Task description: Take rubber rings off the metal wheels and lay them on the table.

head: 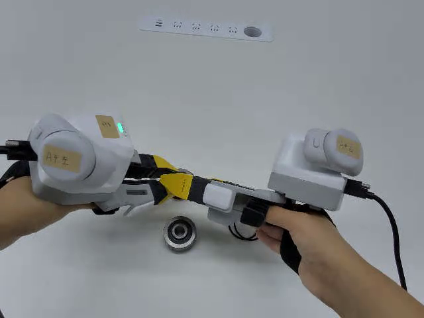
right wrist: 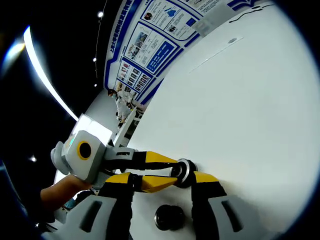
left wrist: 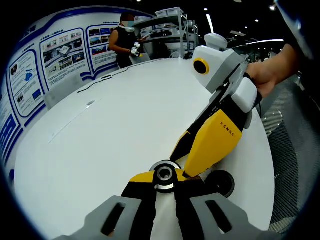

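Metal wheel (left wrist: 165,175), squeezed tight in the left gripper (left wrist: 166,184), is up off the table (head: 218,86). A second wheel (head: 179,234) lies below. The right gripper (right wrist: 183,181) has jaws either side of the held wheel; I cannot tell if they pinch. A thin black loop (head: 238,233) under it may be one ring off.

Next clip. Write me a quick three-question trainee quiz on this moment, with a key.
1. True or false: a loose wheel lies on the table, held by nothing.
2. What sits between the jaws of the left gripper? A) a small wheel B) a screwdriver C) nothing
3. In the head view, what long white thing lies near the table's far edge?
Key: 1 true; 2 A; 3 the power strip.
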